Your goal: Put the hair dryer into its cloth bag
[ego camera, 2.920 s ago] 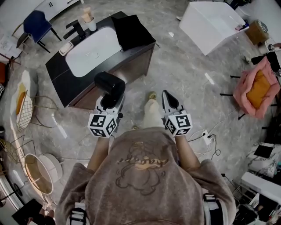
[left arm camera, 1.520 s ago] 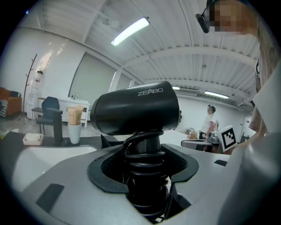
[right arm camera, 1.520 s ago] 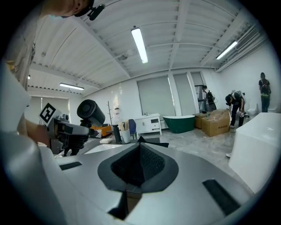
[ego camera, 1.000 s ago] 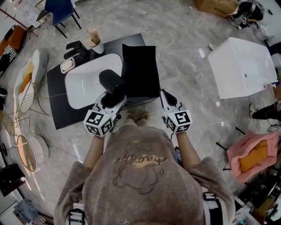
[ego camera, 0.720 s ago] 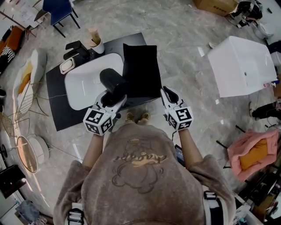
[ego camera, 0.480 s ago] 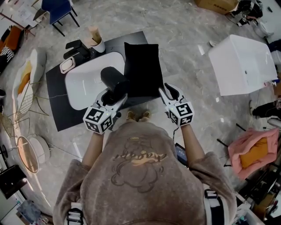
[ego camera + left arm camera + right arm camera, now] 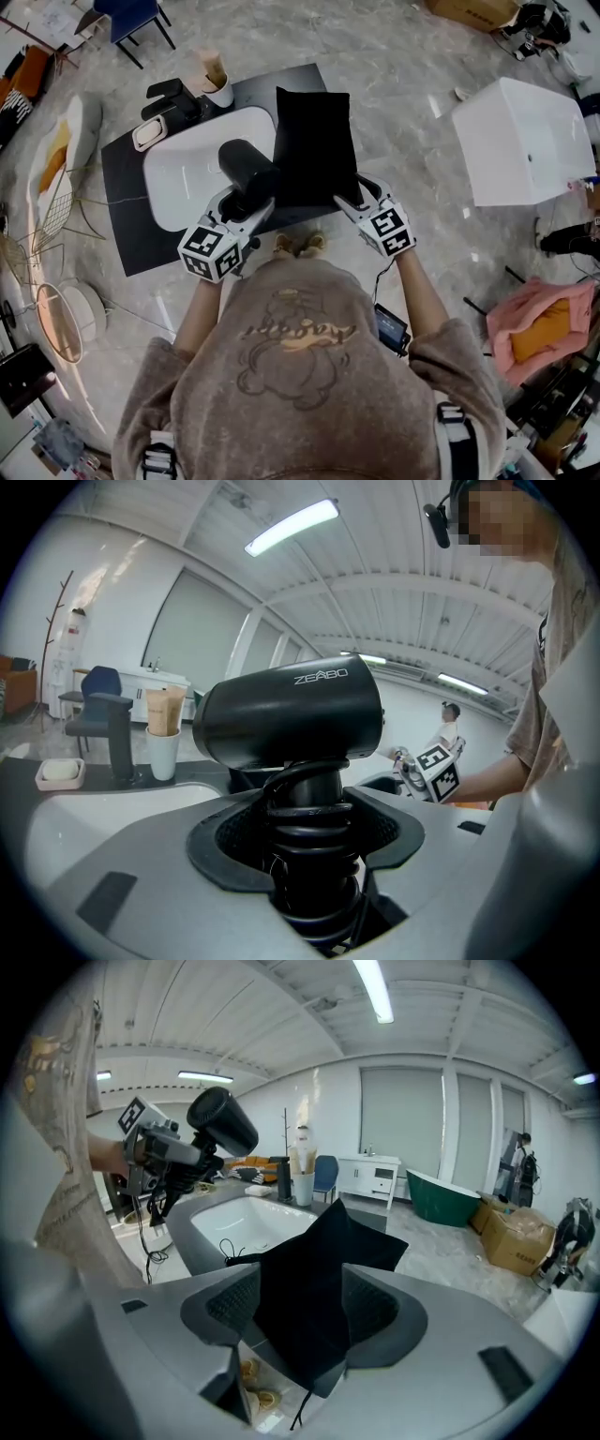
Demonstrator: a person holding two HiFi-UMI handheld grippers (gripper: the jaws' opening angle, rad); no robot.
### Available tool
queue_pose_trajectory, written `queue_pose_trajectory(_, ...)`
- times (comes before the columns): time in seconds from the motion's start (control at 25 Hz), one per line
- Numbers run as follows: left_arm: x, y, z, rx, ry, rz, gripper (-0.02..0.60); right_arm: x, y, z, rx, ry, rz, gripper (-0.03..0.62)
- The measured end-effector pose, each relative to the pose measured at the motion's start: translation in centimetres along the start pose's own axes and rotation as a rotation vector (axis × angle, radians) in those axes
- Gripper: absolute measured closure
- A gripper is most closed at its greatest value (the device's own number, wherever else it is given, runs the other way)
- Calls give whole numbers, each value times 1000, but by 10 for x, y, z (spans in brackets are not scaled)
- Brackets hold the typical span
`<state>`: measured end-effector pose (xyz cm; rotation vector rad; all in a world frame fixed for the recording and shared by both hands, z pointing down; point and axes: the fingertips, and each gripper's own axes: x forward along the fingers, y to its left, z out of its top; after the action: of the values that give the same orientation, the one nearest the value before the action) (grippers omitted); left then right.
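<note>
While the left gripper (image 7: 305,829) pinches the hair dryer (image 7: 291,714) by its cord-wrapped handle above the basin (image 7: 186,161), the right gripper (image 7: 300,1314) has its jaws, which have just been opening, spread around the near corner of the cloth bag (image 7: 314,1269), not pressing it. Bag lies flat at the worktop's (image 7: 127,192) right end. Dryer likely rigid, top-heavy, smooth; handle suits. Bag limp, light; best taken at its mouth hem. Dark worktop, marbled floor (image 7: 394,112), big open room.
</note>
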<state>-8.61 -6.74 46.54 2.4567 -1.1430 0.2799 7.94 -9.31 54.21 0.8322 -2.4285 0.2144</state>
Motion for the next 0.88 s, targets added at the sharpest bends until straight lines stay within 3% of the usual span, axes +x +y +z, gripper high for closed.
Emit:
queue_pose_trajectory(0.4, -2, 12, -1, -25, -2, 19, 328, 42, 20, -53, -186, 206, 135, 341)
queue_pose_trajectory(0.68, -7, 14, -6, -38, 1, 41, 328, 58, 22, -71, -260, 280, 188, 359)
queue_pose_trajectory(0.88, -12, 17, -11, -53, 2, 62, 328, 63, 20, -72, -286, 282, 202, 416)
